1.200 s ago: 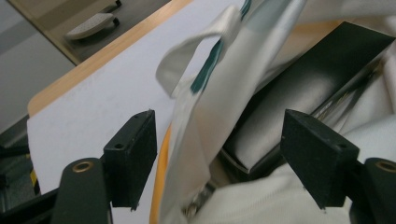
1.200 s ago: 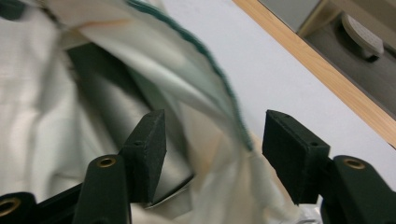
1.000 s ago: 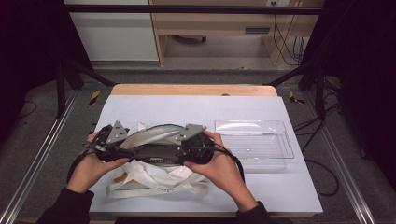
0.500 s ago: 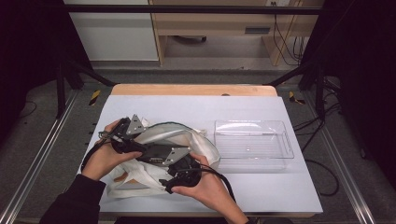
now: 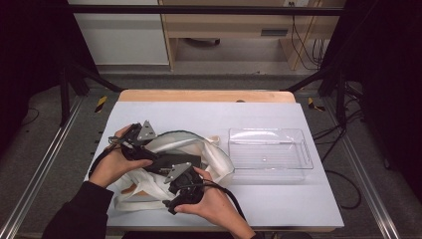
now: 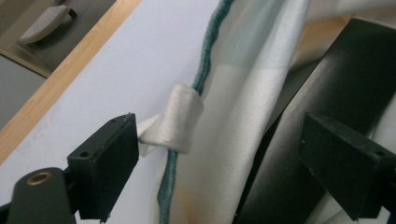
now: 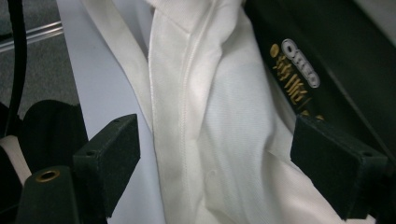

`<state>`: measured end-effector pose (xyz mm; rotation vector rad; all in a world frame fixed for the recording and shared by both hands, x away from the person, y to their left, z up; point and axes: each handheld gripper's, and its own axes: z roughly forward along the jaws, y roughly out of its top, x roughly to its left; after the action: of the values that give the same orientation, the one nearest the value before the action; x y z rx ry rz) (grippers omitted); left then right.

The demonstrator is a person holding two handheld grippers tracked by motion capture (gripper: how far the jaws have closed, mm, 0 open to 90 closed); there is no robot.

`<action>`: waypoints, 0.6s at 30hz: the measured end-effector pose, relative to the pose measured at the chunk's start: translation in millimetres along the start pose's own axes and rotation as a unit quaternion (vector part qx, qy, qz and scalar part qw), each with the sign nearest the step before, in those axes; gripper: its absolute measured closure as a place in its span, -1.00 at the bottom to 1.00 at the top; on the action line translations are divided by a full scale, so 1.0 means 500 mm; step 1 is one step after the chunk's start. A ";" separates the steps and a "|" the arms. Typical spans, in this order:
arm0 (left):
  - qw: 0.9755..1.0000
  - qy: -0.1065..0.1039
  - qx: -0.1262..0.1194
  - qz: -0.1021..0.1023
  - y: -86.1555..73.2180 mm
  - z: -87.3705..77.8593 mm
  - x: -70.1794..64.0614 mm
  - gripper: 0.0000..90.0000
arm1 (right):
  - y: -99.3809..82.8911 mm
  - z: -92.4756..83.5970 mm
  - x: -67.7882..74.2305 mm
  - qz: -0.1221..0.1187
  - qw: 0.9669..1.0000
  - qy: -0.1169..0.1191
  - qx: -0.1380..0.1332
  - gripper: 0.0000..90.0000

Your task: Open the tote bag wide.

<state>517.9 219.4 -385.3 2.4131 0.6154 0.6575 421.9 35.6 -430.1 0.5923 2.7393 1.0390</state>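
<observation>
Right gripper (image 5: 175, 175) lower, against bag (image 5: 214, 154)

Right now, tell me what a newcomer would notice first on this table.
A white cloth bag with a black box in it lies at the table's left-centre. Both tongs, left and right, stand open over it. An empty clear plastic tray sits to its right.

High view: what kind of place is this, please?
Probably a lab or workshop recording station, not a home. A table with a white top stands inside a metal frame, cables hang by plain wooden furniture behind, and a person works with handheld grippers on a white cloth bag.
</observation>
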 end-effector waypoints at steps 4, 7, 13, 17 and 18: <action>1.000 -0.002 0.010 0.007 -0.004 0.014 0.002 -0.72 | 0.005 0.019 0.004 -0.007 1.000 0.005 0.011 -0.57; 1.000 -0.006 0.012 0.007 -0.009 0.023 0.005 -0.71 | 0.007 0.026 0.010 -0.014 1.000 0.005 0.011 -0.54; 1.000 -0.008 0.015 0.011 -0.009 0.038 0.005 -0.59 | 0.004 0.029 0.018 -0.030 0.999 0.000 0.013 -0.41; 1.000 -0.005 0.020 0.015 -0.006 0.045 0.002 -0.39 | 0.001 0.026 0.018 -0.032 0.999 0.000 0.008 -0.35; 1.000 -0.007 0.018 0.016 -0.006 0.045 0.001 -0.31 | 0.000 0.025 0.018 -0.032 0.999 -0.001 0.008 -0.33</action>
<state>530.3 213.0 -403.5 2.4628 0.5899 0.6477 417.1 47.1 -439.4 0.5038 2.7482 1.0027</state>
